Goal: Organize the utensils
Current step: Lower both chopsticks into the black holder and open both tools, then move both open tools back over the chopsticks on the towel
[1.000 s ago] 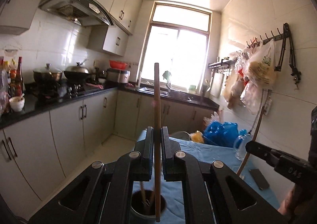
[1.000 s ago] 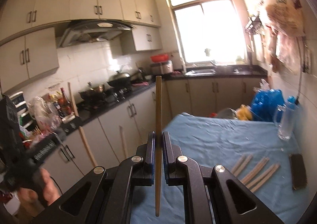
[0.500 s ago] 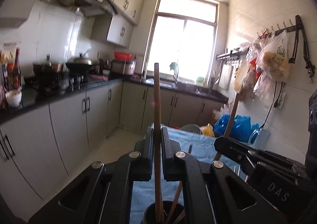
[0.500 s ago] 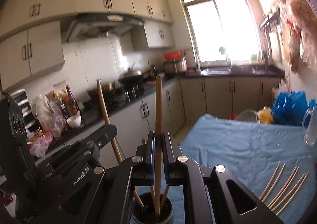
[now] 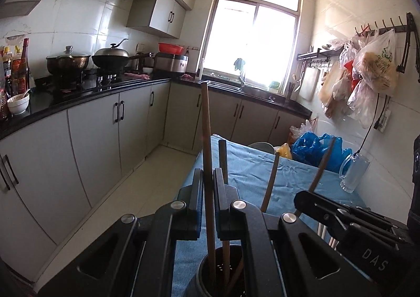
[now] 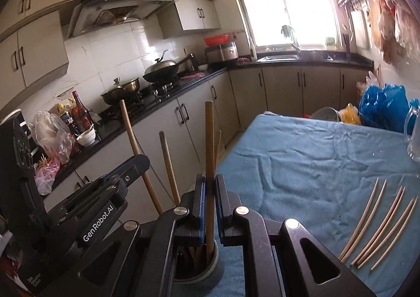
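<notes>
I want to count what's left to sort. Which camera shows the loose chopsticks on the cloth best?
The right wrist view: the loose chopsticks lie in plain sight on the blue cloth. The left wrist view shows none of them; the right gripper blocks that area.

A table draped in wrinkled blue cloth (image 6: 302, 165) carries pale wooden chopsticks (image 6: 380, 220) right of the gripper, a dark round holder (image 6: 207, 268) beneath it.

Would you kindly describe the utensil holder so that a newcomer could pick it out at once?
Find the table with the blue cloth. At its near edge, directly below both grippers, stands the utensil holder, a dark round cup. It alone has wooden chopsticks standing upright in it, whereas the loose chopsticks lie flat on the cloth to the right.
</notes>
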`<state>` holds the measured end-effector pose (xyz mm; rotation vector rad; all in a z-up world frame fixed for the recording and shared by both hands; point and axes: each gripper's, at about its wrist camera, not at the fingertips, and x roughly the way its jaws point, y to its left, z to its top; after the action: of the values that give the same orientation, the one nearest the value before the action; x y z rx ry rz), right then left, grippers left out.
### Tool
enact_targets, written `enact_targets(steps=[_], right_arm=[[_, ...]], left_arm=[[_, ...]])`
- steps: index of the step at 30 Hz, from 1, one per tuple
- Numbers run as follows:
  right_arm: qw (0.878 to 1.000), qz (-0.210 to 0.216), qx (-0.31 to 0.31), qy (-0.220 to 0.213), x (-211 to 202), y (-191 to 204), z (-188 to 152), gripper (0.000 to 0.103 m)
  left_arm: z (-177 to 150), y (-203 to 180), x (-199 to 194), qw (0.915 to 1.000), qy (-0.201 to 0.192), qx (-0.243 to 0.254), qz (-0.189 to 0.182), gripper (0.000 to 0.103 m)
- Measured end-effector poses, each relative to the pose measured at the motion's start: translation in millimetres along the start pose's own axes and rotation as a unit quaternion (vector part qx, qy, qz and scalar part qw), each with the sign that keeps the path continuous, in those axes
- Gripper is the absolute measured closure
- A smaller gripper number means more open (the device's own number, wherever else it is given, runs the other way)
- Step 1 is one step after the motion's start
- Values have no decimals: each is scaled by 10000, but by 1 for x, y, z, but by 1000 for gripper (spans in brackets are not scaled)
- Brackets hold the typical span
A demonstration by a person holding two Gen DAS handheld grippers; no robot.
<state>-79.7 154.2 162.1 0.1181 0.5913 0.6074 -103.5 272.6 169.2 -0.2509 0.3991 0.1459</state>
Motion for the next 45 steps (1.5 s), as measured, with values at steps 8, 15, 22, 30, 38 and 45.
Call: enact_targets(steps=[8,15,22,30,38,45], right_arm=[[9998,-17,118,-134,-12,-4,2,77],[9992,-49,267,-297,-31,-15,2,65],[9969,-226,550,-520,-63,-43,-4,58],[9900,-637,1129,-561,-105,-106,-29,55],[9758,-1276,1670,-611,-158,-184,-65,54],[9577,-1826,2184,-426,-191,-253,-94,54]], left_arm=[[1,3,-12,9997,-8,-135,223,68],[2,-6,-34,9987,-149,-39,490,58],[4,-31,-69,9979,-299,58,570,50],[-6,-92,-94,9988,-287,382,57,37],[-33,-171,-83,9935,71,1028,-481,36],[-53,-223,-44,9856,715,1249,-883,36]])
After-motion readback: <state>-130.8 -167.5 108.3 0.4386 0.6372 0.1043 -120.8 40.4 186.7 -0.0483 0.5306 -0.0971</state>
